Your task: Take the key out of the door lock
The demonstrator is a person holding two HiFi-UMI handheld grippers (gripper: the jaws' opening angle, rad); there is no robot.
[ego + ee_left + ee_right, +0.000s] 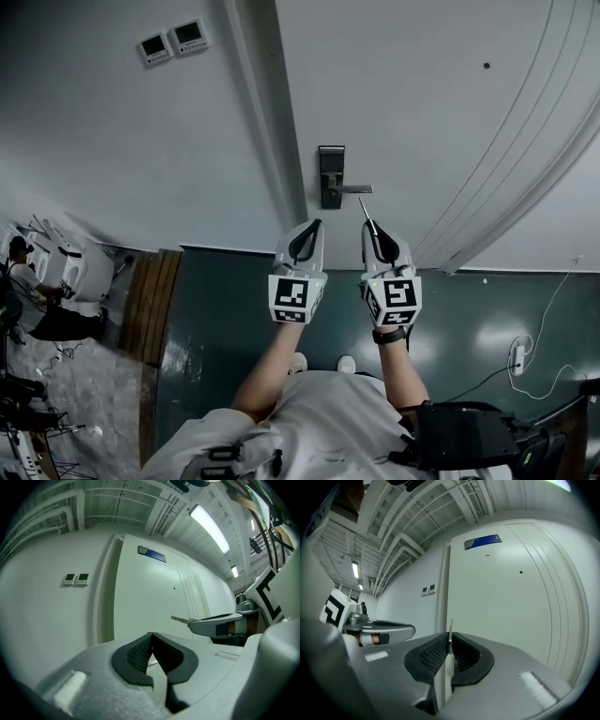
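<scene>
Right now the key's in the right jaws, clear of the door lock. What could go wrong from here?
1. Slip: the right gripper pinches the key edge-on at the tips of its jaws, with much of the blade sticking out; it may pivot or drop.
2. Snag: in the head view the key's tip sits close to the lever handle; a forward nudge could knock it loose.
3. No backup: the left gripper is shut and empty.

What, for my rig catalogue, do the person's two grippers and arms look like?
The left gripper and right gripper are matching pale grey shells, each tapering to a claw lined with black ribbed pads. Each carries a cube with black-and-white square markers at its rear. The person wears a white short-sleeved shirt and a dark band on the right wrist.
</scene>
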